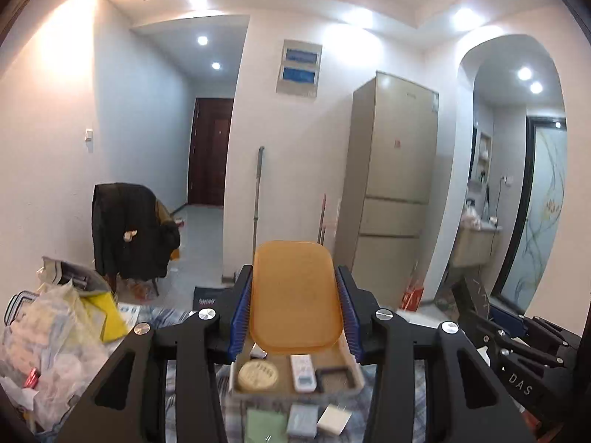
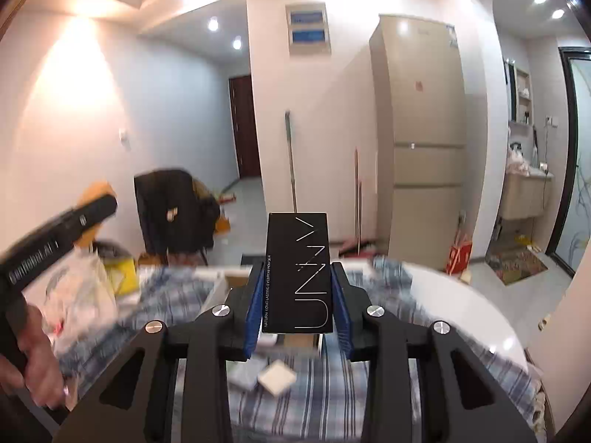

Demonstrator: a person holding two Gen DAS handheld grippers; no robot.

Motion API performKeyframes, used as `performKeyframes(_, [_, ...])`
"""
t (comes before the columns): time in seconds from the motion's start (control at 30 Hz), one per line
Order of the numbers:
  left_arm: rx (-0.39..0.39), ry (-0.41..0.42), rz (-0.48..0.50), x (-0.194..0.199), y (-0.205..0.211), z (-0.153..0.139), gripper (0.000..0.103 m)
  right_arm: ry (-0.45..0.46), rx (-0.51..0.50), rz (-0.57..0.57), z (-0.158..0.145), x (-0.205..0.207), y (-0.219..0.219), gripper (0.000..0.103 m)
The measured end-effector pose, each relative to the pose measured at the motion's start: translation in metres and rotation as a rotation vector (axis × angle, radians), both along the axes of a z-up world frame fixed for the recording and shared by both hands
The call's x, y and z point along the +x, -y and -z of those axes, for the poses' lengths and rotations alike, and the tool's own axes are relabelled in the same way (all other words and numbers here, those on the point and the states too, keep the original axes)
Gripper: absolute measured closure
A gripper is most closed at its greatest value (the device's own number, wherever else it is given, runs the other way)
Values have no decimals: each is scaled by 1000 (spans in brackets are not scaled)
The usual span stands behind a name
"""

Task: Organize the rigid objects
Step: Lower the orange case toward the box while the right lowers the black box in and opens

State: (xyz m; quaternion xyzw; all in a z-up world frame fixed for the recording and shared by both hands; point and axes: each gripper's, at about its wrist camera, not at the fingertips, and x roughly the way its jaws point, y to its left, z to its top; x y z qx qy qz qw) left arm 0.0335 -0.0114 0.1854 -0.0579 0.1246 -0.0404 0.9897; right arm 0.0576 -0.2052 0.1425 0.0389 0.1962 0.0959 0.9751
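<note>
Orange tray fills the left jaws; only the right wrist view shows the black box clamped.

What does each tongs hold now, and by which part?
The left tongs hold an orange tray by its two long side edges. The right tongs hold a black box by the lower part of its sides.

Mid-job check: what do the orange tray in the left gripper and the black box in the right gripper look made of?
Orange rounded-rectangle tray: probably translucent plastic, matte; light glows through it, edges moulded and rounded.
Tall black rectangular box: likely printed cardboard, satin; sharp folded edges, thin white lettering. Contents cannot be seen.
</note>
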Motion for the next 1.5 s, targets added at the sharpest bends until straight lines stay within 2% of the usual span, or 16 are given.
performKeyframes(0.13, [41, 14, 24, 19, 14, -20, 58, -1, 42, -34, -14, 17, 0, 71])
performKeyframes(0.23, [67, 42, 3, 31, 22, -27, 58, -5, 64, -34, -18, 34, -1, 71])
performKeyframes(0.3, [79, 66, -54, 41, 22, -29, 58, -21, 114, -40, -23, 52, 0, 71])
performKeyframes(0.33, [73, 82, -82, 46, 19, -30, 58, -31, 165, -51, -25, 64, 1, 71])
performKeyframes(0.4, [39, 80, -62, 60, 14, -28, 58, -31, 211, -55, -29, 85, -1, 71])
performKeyframes(0.47, [-2, 59, -25, 76, 7, -23, 58, -28, 199, -42, -29, 104, -8, 71])
performKeyframes(0.53, [4, 50, -21, 89, 4, -17, 58, -30, 180, -37, -23, 123, -15, 71])
performKeyframes(0.6, [11, 46, -22, 103, -1, -5, 58, -51, 158, -38, -10, 142, -22, 71])
performKeyframes(0.77, [-20, -62, 8, 146, -11, 36, 58, -133, 136, -48, 27, 175, -27, 71])
performKeyframes(0.87, [1, -133, 2, 174, -14, 65, 58, -186, 125, -45, 52, 189, -29, 71])
performKeyframes(1.07, [15, -269, 16, 220, -20, 107, 58, -369, 126, -87, 108, 226, -33, 71])
performKeyframes(1.23, [5, -402, 59, 245, -18, 144, 58, -528, 145, -34, 154, 254, -23, 71])
performKeyframes(1.33, [17, -459, 81, 256, -9, 162, 58, -572, 96, -19, 172, 266, -24, 71])
performKeyframes(1.5, [30, -520, 83, 268, -2, 182, 58, -645, 20, -68, 201, 277, -39, 71])
